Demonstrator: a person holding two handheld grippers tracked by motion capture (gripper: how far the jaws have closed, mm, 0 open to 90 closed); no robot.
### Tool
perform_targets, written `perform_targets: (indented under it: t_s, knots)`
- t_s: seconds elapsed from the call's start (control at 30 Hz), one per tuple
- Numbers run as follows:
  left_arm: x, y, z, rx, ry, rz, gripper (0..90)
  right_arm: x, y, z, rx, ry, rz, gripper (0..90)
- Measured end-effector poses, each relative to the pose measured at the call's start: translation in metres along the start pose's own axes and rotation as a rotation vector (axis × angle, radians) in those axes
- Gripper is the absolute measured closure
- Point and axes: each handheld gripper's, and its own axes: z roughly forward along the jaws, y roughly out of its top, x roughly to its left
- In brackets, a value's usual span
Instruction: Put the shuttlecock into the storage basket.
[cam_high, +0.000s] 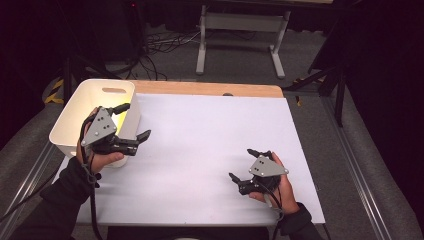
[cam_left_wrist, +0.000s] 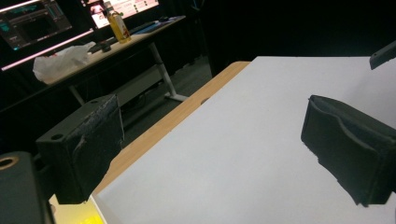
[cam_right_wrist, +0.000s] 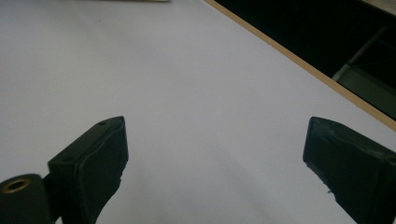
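We see two tools with jaws spread and empty, the right tool (cam_high: 247, 164) near the tabletop's (cam_high: 210, 145) front right corner, the left tool (cam_high: 136, 121) beside one white bin (cam_high: 90, 107) at its left edge, one desk frame (cam_high: 242, 30) beyond in the dark room.

Wooden table (cam_high: 210, 89), white sheet (cam_high: 210, 150) covering it, white bin (cam_high: 95, 115) at its left edge

Beyond the far wooden edge of the white-covered surface (cam_high: 210, 150) a grey metal frame (cam_high: 240, 30) stands on the floor among loose cables (cam_high: 160, 42), while farther off a desk (cam_left_wrist: 116, 44) carries a yellow bottle (cam_left_wrist: 117, 25), a crumpled white bag (cam_left_wrist: 60, 60) and lit monitors (cam_left_wrist: 32, 21).
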Motion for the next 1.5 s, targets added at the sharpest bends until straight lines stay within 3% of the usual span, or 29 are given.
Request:
perform_targets:
  t_s: [0.63, 1.5]
  knots:
    - [-0.016, -0.007, 0.002, 0.0, -0.037, -0.002, 6.3, 0.001, 0.0, -0.001, -0.007, -0.001, -0.004, 7.5]
    - [-0.04, -0.02, 0.017, 0.027, -0.085, 0.04, 5.5, 0.006, 0.002, 0.0, -0.009, 0.011, -0.018, 7.5]
